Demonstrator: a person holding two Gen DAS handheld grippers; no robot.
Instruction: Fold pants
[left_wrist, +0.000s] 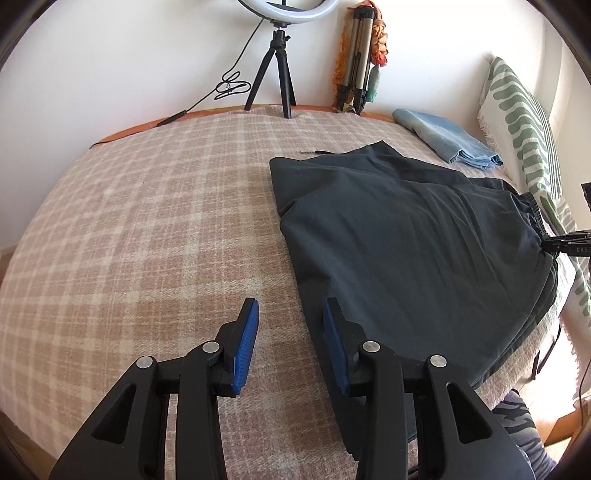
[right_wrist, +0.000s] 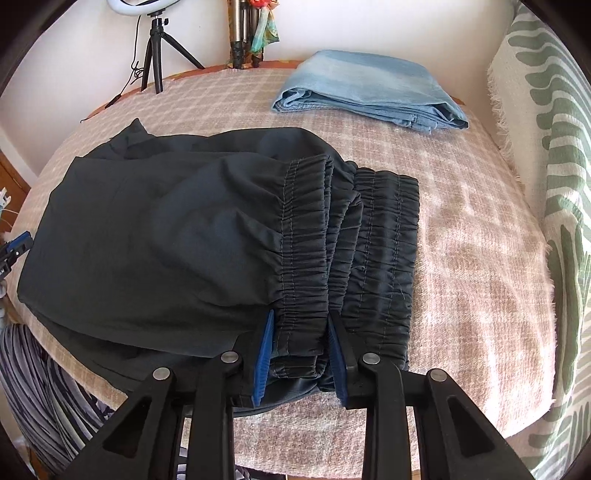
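Dark grey pants (left_wrist: 406, 240) lie folded over on a plaid blanket (left_wrist: 147, 221), elastic waistband (right_wrist: 306, 236) to the right. In the left wrist view my left gripper (left_wrist: 290, 306) is open at the pants' left edge. Its right pad rests over the fabric edge, its left pad over bare blanket, and nothing is pinched. In the right wrist view my right gripper (right_wrist: 302, 321) is shut on the near end of the top waistband layer, which fills the gap between the blue pads. The right gripper (left_wrist: 565, 245) also shows at the far right of the left view, with cloth gathered at it.
Folded light-blue jeans (right_wrist: 369, 88) lie at the back of the bed. A green-patterned pillow (right_wrist: 554, 184) lines the right side. A ring-light tripod (left_wrist: 275, 70) and a folded tripod (left_wrist: 356, 59) stand against the wall. A person's striped leg (right_wrist: 29, 387) is at the near edge.
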